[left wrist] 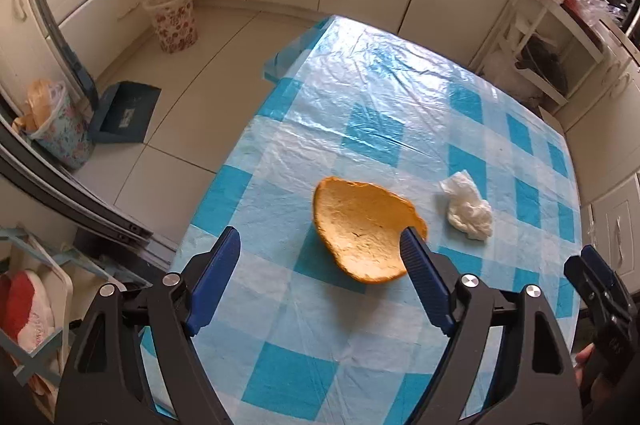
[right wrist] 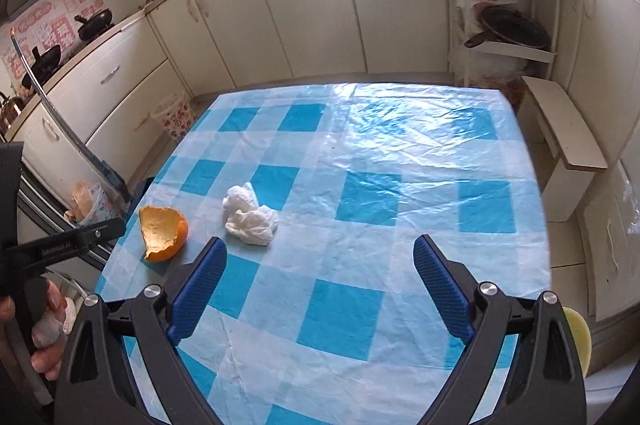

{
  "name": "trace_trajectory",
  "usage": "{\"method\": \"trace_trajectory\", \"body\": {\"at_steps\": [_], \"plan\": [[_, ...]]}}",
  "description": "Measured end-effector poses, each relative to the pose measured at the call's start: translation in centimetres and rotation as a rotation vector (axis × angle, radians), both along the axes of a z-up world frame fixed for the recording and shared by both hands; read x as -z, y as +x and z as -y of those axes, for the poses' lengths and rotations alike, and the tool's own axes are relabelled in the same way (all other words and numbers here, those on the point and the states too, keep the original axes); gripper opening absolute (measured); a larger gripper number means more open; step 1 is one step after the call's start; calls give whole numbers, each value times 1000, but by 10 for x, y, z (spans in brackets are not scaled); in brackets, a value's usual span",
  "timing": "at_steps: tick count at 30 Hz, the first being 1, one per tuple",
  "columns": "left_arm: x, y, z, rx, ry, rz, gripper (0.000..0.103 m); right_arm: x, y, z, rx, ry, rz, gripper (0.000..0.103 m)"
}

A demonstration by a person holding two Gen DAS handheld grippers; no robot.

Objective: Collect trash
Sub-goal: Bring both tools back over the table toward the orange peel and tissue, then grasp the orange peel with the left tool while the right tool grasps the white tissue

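Currently both tongs are spread wide with nothing between the pads. Left tongs [left wrist: 320, 245] hang over the near-left part of the desk [left wrist: 360, 85], which is covered in a blue-and-white checked plastic cloth. The orange peel [left wrist: 364, 229], a cupped half shell lying hollow side up, sits just ahead of them; in the left wrist view the right-hand pad's tip overlaps the peel's edge, contact unclear. A crumpled white tissue [left wrist: 470, 207] lies on the cloth just right of the peel, the two apart.

Right tongs [right wrist: 320, 255] hover over the near middle of the desk, pointing down at bare cloth. From that view the tissue [right wrist: 250, 213] is just ahead of the left pad's tip, and the peel [right wrist: 162, 233] sits further left, near the desk's left edge.

On the floor left of the desk: a floral waste bin [left wrist: 174, 19] by the cabinets, a second lined floral bin [left wrist: 60, 125] with something already in it, and a blue dustpan [left wrist: 124, 113] beside it.
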State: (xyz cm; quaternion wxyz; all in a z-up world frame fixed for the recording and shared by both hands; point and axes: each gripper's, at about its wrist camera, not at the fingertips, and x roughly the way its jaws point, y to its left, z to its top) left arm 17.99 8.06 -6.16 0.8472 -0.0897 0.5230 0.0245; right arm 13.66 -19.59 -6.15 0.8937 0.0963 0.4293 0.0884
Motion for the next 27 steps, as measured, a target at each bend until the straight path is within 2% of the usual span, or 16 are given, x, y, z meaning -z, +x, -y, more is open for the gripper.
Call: {"method": "trace_trajectory", "body": {"at_steps": [6,9,12,14,18,19,21,23,24,26,27], "plan": [[18,28,1,42,24,-38,78,16,26,-51,-69,-82,-4,91],[21,34,6,65,29,-39,78,28,39,-65,-83,-139,-8,91],[25,39,14,95,47,-39,78,41,51,-67,-74,-141,-25,90],[28,42,18,105,63,-39,78,47,56,-66,-67,-130,-41,78],[37,46,20,114,54,-55,75,54,59,-73,-96,-152,-50,72],[38,46,20,114,51,-57,67,54,58,-76,-107,-168,-47,71],[41,46,21,119,41,-61,52,53,55,-79,-130,-189,-35,59],[40,44,24,132,53,-50,29,51,53,-79,-146,-185,-36,37],[40,43,24,140,42,-50,26,50,52,-77,-150,-180,-41,32],[36,39,26,148,31,-28,14,48,48,-72,-152,-183,-52,14],[33,37,28,154,31,-16,12,47,45,-66,-149,-178,-56,14]]}}
